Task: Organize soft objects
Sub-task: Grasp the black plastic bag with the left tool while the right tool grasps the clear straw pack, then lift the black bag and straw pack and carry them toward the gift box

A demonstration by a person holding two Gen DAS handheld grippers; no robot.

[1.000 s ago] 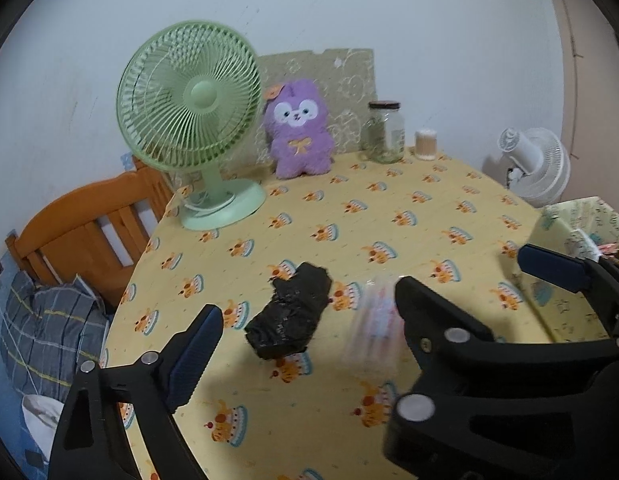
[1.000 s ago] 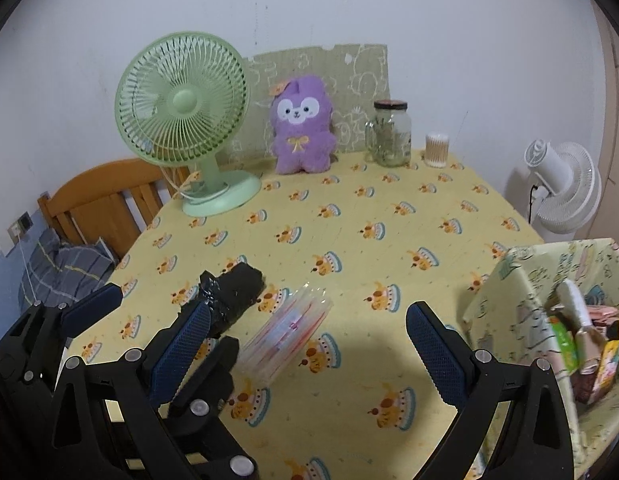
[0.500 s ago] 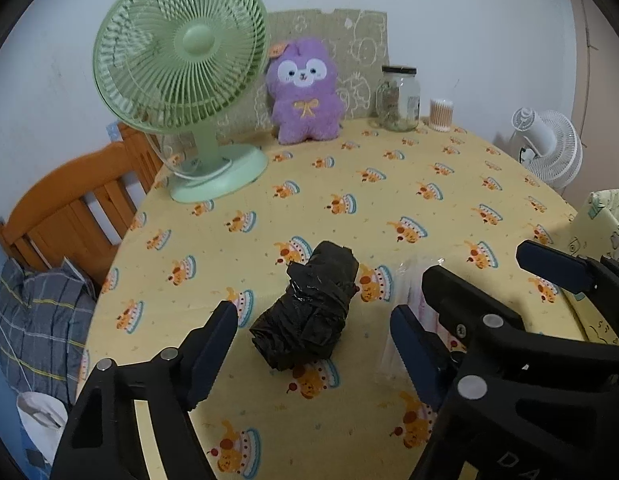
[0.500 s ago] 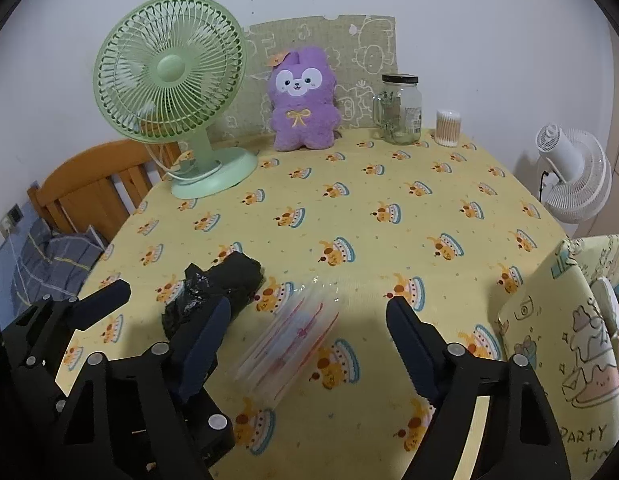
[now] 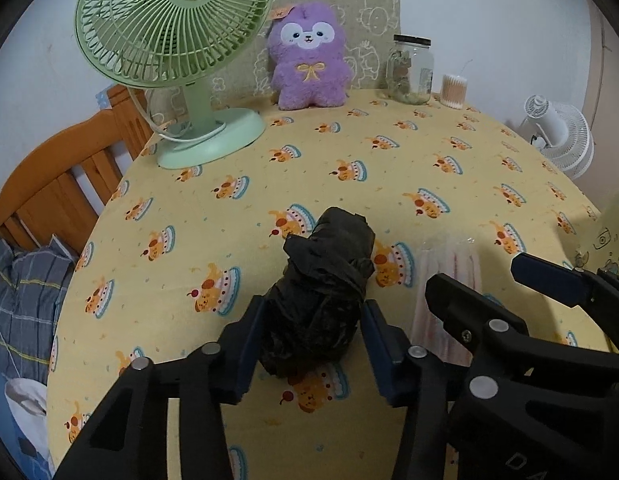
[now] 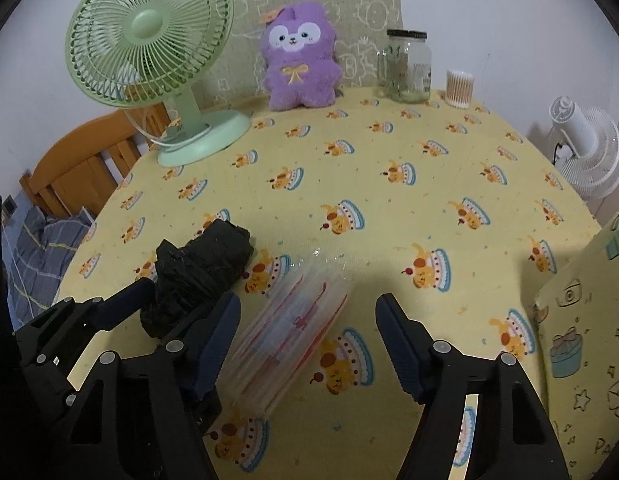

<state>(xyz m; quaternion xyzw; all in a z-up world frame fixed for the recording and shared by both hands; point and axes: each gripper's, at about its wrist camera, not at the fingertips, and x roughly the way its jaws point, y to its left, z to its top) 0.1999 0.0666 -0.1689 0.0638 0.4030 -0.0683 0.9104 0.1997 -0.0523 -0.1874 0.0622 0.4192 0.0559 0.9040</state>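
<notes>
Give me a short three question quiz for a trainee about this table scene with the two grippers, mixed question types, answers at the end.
1. True or false: the black plastic bundle lies between the fingers of the left hand-held gripper.
2. Multiple choice: what lies between the fingers of the right hand-held gripper? A) the glass jar B) the clear plastic bag roll C) the purple plush toy
3. Fill in: the green fan stands on the table to the ____ of the plush toy in both views.

Key: 1 true. 2 B. 3 left.
</notes>
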